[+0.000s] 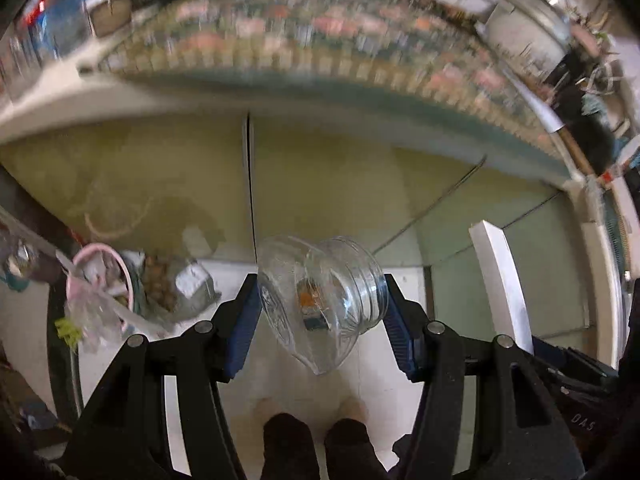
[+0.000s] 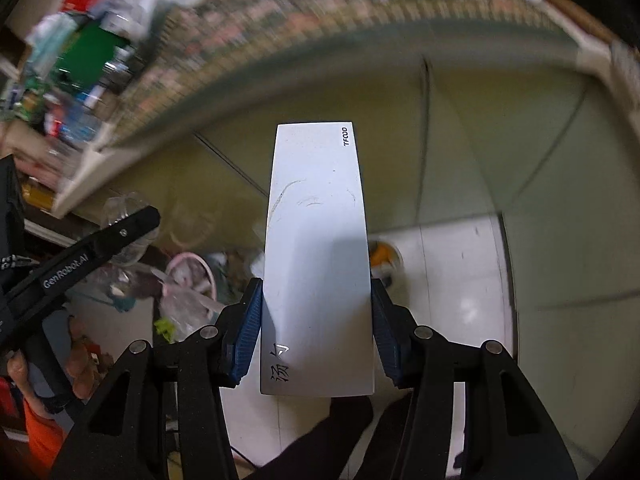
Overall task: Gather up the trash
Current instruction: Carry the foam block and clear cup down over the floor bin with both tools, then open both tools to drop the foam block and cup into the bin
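My left gripper (image 1: 320, 304) is shut on a clear plastic bottle (image 1: 320, 300), held sideways above the white floor tiles. My right gripper (image 2: 316, 320) is shut on a flat white box (image 2: 316, 240) with black print, held upright between the blue pads (image 2: 250, 332). The white box also shows in the left wrist view (image 1: 502, 280) at right. The left gripper's arm (image 2: 92, 248) shows at the left of the right wrist view. A pink bin (image 1: 104, 284) stuffed with plastic trash stands on the floor at lower left; it also shows in the right wrist view (image 2: 192, 272).
A counter with a patterned tile edge (image 1: 320, 40) runs across the top, above yellow-green cabinet doors (image 1: 320, 184). Clutter lies beside the pink bin. A round orange and white thing (image 2: 384, 256) lies on the floor behind the box. A white pot (image 1: 528, 28) stands on the counter.
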### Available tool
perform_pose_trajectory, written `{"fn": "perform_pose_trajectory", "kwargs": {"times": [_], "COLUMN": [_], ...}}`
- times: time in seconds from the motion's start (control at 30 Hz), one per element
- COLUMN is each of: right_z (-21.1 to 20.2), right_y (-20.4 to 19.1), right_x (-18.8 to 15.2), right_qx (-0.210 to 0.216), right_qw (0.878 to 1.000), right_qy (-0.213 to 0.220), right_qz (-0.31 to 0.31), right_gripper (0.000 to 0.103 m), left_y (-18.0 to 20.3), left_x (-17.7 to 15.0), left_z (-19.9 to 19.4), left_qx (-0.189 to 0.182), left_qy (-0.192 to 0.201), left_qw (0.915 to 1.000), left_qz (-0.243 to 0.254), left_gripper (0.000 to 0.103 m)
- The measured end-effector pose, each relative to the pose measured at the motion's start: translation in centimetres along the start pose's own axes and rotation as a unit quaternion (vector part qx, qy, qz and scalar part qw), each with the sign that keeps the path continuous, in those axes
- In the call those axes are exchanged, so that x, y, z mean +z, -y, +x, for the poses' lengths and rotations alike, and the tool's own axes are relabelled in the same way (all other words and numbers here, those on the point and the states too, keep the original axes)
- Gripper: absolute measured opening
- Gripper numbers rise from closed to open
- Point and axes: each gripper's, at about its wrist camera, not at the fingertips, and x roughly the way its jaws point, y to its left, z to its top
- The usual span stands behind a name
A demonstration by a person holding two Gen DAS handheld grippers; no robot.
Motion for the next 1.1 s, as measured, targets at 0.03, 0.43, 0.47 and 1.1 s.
{"fn": "perform_pose_trajectory", "kwargs": {"times": [0.03, 0.43, 0.47, 1.1], "right_z": [1.2, 22.3, 24.0, 37.5], "right_y": [0.7, 8.6, 9.1, 12.0], "right_x": [-0.1, -1.0, -1.1, 0.5], "right_qx": [-0.002, -0.011, -0.006, 0.019], "right_qw": [1.0, 0.992, 0.991, 0.986], "right_qy": [-0.01, -0.122, -0.131, -0.165], "right_qz": [0.002, -0.015, -0.014, -0.032], "right_gripper": [0.048, 0.048, 0.048, 0.05], "left_y": [-0.2, -3.3, -3.5, -2.7], "left_x": [-0.6, -7.3, -7.7, -8.1], "left_z": [1.7, 22.3, 23.5, 40.1], "left_qx": [0.003, 0.047, 0.045, -0.004], "left_qy": [-0.008, -0.067, -0.07, -0.135], "left_qw": [1.0, 0.9944, 0.994, 0.9884], "left_qz": [-0.005, -0.067, -0.071, -0.069], "left_gripper": [0.058, 0.058, 0.058, 0.058]}}
